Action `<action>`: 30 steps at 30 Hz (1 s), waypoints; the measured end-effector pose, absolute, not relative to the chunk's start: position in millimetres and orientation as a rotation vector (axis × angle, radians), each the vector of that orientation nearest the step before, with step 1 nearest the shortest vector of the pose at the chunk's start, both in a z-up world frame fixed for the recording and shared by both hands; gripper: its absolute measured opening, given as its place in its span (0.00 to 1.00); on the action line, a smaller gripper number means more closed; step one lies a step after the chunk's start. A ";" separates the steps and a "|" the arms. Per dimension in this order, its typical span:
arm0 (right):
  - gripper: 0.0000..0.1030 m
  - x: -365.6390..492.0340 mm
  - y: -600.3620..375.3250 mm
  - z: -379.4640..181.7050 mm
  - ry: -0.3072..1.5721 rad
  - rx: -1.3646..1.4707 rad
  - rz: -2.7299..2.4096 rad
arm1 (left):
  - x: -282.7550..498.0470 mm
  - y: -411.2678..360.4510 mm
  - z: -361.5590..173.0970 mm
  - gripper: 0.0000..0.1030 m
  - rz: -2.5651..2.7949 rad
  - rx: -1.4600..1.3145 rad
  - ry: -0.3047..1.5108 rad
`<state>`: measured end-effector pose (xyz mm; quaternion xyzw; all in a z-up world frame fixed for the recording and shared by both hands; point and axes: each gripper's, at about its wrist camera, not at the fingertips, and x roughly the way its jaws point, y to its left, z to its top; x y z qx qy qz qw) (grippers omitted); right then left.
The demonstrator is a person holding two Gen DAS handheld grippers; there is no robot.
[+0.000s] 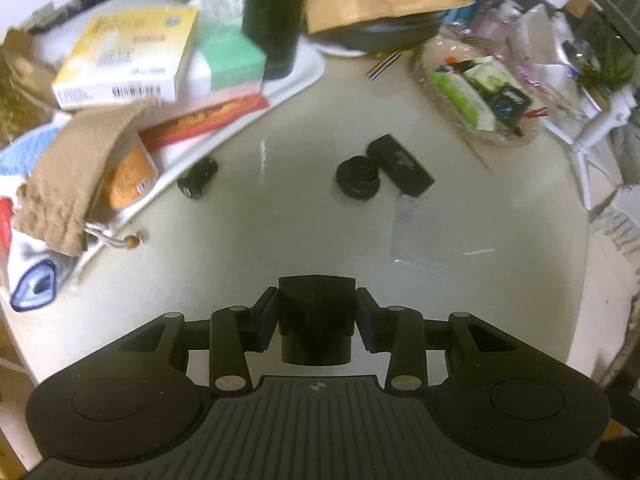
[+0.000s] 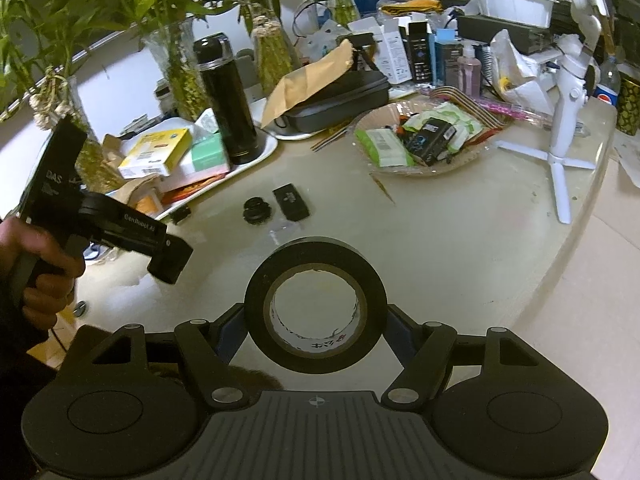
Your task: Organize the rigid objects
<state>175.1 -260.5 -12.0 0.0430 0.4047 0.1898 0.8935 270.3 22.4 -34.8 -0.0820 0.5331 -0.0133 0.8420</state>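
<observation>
While left gripper clamps black block, right gripper grips tape roll

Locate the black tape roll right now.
The black tape roll sits low centre in the right wrist view, clamped between the right gripper fingers above the table.

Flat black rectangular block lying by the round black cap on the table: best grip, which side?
Take the flat black rectangular block across its two long edges, coming from above: it lies flat and is narrow that way. Grip toward the end away from the round black cap, which sits against the other end. Both tongs are already occupied.
</observation>
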 end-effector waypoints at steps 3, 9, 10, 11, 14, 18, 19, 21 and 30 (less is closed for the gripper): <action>0.73 170.9 -257.2 -7.7 0.846 0.095 0.413 | 260.0 20.0 -20.0 0.38 -0.041 -0.151 1.093; 0.73 160.3 -243.4 4.2 0.856 0.055 0.475 | 238.4 15.8 4.4 0.38 -0.082 -0.143 1.038; 0.73 158.6 -241.0 6.2 0.858 0.049 0.486 | 235.1 14.8 7.2 0.38 -0.089 -0.144 1.032; 0.73 157.1 -238.3 8.1 0.860 0.040 0.498 | 230.7 13.8 10.5 0.38 -0.097 -0.142 1.023; 0.73 152.4 -230.2 12.5 0.869 0.017 0.531 | 217.1 9.6 19.2 0.38 -0.125 -0.143 1.004; 0.73 146.8 -221.6 14.9 0.879 -0.011 0.555 | 199.1 7.0 26.9 0.38 -0.169 -0.147 0.984; 0.73 145.9 -220.0 14.9 0.882 -0.015 0.560 | 195.1 6.3 28.0 0.38 -0.175 -0.142 0.981; 0.73 142.9 -216.6 15.1 0.888 -0.026 0.572 | 186.6 3.9 30.4 0.38 -0.191 -0.129 0.970; 0.73 134.4 -210.0 16.0 0.907 -0.043 0.591 | 147.4 -7.4 36.3 0.38 -0.286 -0.064 0.932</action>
